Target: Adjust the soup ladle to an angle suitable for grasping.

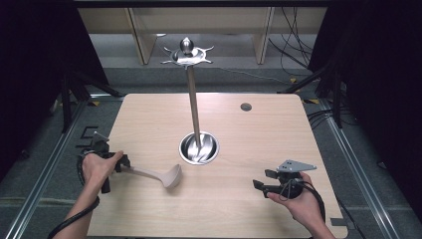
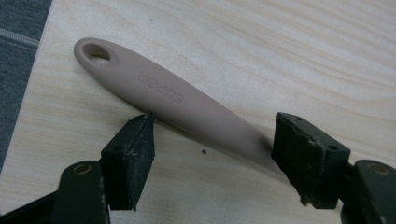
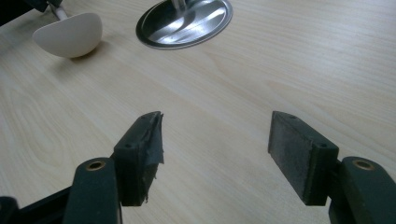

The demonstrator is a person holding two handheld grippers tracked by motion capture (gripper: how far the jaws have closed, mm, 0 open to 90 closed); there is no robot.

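Observation:
A beige ladle [image 1: 164,175] lies on the wooden table [image 1: 249,139], bowl toward the middle and handle toward the left edge. In the left gripper view its handle [image 2: 177,98], with a hanging hole at the end, runs slantwise across the gap between the jaws. My left gripper [image 1: 122,164] [image 2: 215,128] stands open over that handle, and the pads do not press on it. My right gripper [image 1: 263,179] [image 3: 217,126] is open over bare wood at the front right, with nothing between its fingers. The ladle's bowl [image 3: 70,35] shows far off in the right gripper view.
A metal utensil stand rises mid-table: round steel base [image 1: 199,148] [image 3: 184,18], thin pole [image 1: 193,104], hooked top [image 1: 187,55]. A small grey grommet [image 1: 246,106] sits at the table's far right. Dark floor, cables and rails surround the table.

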